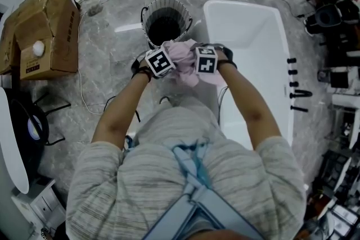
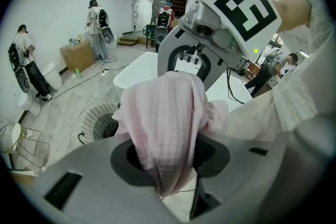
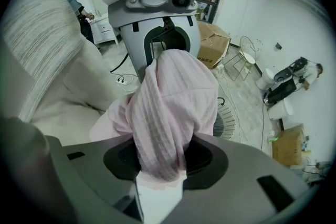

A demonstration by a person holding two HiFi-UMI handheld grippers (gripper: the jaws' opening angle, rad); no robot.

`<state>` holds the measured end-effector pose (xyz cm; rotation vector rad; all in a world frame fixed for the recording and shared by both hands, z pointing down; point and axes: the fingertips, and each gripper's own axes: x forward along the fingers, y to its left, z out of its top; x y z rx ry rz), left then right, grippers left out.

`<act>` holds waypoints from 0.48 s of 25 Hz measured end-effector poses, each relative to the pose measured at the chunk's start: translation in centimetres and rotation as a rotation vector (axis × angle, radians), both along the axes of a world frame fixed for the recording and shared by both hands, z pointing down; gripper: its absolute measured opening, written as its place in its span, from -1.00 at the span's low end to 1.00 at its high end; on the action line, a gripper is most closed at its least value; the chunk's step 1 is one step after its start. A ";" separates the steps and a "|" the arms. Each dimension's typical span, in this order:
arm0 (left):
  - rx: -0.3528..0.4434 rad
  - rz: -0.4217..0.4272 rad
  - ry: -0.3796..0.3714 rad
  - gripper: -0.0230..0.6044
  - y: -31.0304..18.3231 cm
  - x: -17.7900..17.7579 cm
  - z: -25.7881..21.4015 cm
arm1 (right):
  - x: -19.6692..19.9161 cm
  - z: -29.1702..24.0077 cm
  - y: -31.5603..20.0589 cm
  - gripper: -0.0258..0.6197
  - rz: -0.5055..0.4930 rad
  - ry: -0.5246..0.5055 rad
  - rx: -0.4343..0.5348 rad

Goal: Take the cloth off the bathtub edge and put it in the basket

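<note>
From my head, I saw my left claw [image 1: 162, 62] and my right claw [image 1: 203, 60] close together in front of me. The pink cloth [image 1: 183, 59] was bunched up between them. It hung in the air, just beside the white bathtub [image 1: 247, 36] and near the round basket [image 1: 166, 19] on the floor.

In my left claw view, the left claw [image 2: 168, 176] was clamped on a fold of the cloth [image 2: 165, 118]. The basket [image 2: 100, 120] stood lower down on the left.

In my right claw view, the right claw [image 3: 163, 176] was clamped on the cloth [image 3: 173, 113] too. The left claw [image 3: 157, 8] faced it from the other side.
</note>
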<state>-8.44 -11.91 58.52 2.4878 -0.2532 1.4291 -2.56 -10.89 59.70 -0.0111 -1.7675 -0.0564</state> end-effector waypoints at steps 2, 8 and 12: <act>0.003 -0.013 0.008 -0.41 -1.3 -0.6 -0.7 | -0.7 -0.7 -1.5 -0.33 -0.004 -0.008 0.015; 0.052 -0.051 0.016 -0.41 -6.2 -2.0 -3.0 | -2.2 -2.7 -6.7 -0.33 -0.038 -0.023 0.055; 0.048 -0.075 0.009 -0.41 -10.0 -2.5 -3.7 | -3.1 -3.3 -10.9 -0.33 -0.070 -0.038 0.081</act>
